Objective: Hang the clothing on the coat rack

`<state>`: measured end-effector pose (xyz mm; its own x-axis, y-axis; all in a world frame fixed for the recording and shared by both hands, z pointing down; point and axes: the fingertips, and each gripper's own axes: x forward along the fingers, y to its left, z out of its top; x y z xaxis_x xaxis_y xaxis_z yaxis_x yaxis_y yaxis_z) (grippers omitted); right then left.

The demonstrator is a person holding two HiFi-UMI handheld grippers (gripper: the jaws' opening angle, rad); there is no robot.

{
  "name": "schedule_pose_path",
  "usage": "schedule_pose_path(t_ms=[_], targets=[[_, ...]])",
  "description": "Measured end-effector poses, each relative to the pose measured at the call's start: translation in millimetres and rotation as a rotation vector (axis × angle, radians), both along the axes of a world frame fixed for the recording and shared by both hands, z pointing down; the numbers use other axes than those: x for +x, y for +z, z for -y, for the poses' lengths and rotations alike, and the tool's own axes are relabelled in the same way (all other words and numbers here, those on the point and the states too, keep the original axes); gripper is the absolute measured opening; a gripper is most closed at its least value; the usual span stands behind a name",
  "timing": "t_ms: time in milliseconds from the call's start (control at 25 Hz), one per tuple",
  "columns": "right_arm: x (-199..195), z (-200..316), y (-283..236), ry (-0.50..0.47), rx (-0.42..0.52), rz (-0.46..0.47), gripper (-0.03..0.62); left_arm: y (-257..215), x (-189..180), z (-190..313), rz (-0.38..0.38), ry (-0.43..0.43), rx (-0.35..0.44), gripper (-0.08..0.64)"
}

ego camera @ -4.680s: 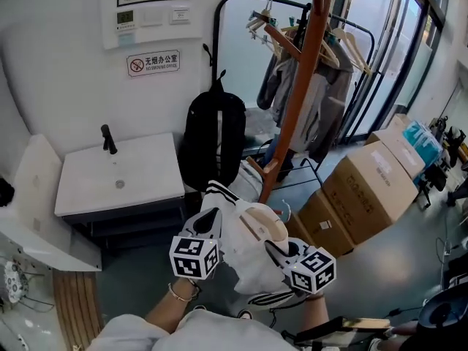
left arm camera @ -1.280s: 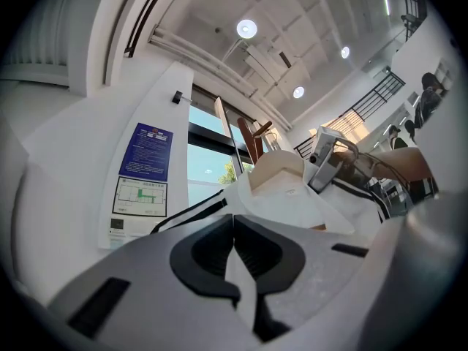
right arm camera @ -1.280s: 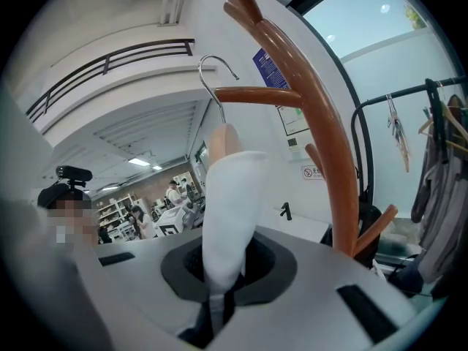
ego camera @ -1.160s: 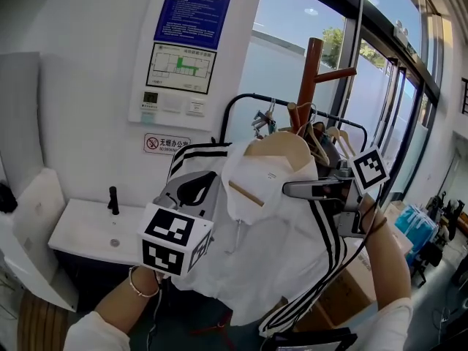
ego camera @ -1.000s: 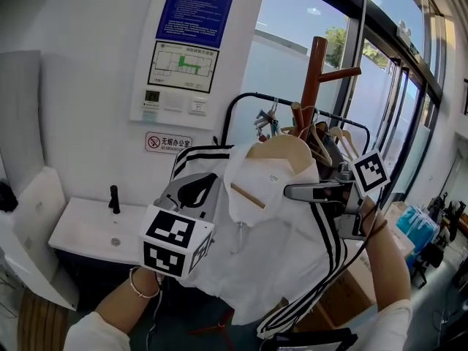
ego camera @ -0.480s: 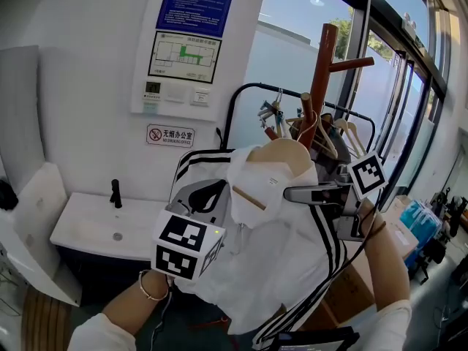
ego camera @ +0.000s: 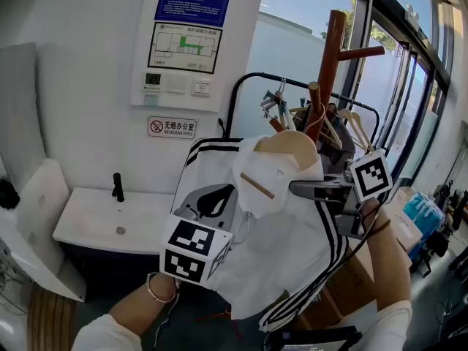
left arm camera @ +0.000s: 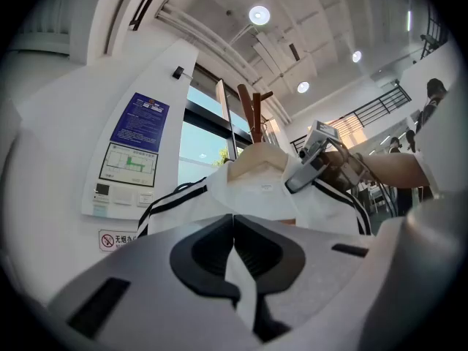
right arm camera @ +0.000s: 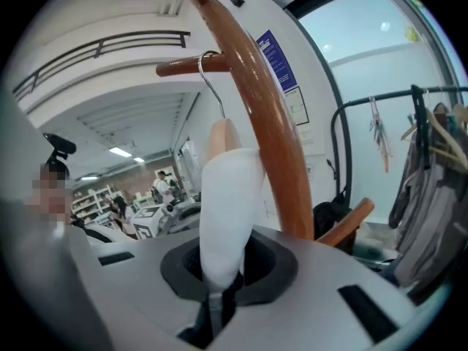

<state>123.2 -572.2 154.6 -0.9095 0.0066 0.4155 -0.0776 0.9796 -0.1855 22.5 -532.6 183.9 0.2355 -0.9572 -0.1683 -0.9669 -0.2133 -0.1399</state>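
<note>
A white jacket (ego camera: 281, 232) with black stripes hangs on a wooden hanger (ego camera: 289, 146), raised in front of the brown coat rack (ego camera: 333, 57). My left gripper (ego camera: 217, 196) is shut on the jacket's left front fabric (left arm camera: 235, 258). At the jacket's right shoulder, my right gripper (ego camera: 294, 189) is shut on the white cloth (right arm camera: 223, 218). In the right gripper view the hanger's metal hook (right arm camera: 212, 75) rises beside a rack peg (right arm camera: 186, 66), close to the rack's pole (right arm camera: 267, 130). Whether the hook rests on the peg I cannot tell.
A black clothes rail (ego camera: 296, 82) with hangers and dark garments stands behind the rack. A white sink (ego camera: 102, 218) is at the lower left under wall signs (ego camera: 183, 46). Tall windows run along the right. A black backpack (right arm camera: 336, 214) stands near the rack's base.
Both grippers have carried the jacket from low down up to the rack. Over the last second the hanger has drawn closer to the pole and pegs.
</note>
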Motion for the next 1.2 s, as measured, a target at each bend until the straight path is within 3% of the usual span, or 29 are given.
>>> schedule_pose_path(t_ms=[80,200,280,400,560,1200], targets=[[-0.2,6.5,1.0,0.035,0.077,-0.031,0.035,8.0,3.3,0.6,-0.010,0.005,-0.011,0.009],[-0.3,11.6,5.3,0.078,0.099,-0.051,0.060,20.7,9.4,1.1,-0.023,0.018,-0.026,0.009],[3.8,15.3,14.4,0.126,0.101,-0.072,0.097,29.4,14.0,1.5,-0.030,0.030,-0.040,0.009],[11.0,21.3,21.9,0.180,0.210,-0.105,0.160,39.7,19.0,1.8,-0.044,0.045,-0.057,0.009],[16.1,22.1,16.3,0.208,0.273,-0.077,0.221,48.6,24.8,1.9,-0.067,0.061,-0.068,0.009],[19.8,10.9,12.1,0.321,0.407,-0.094,0.272,70.1,25.1,-9.8,-0.134,0.108,-0.090,0.009]])
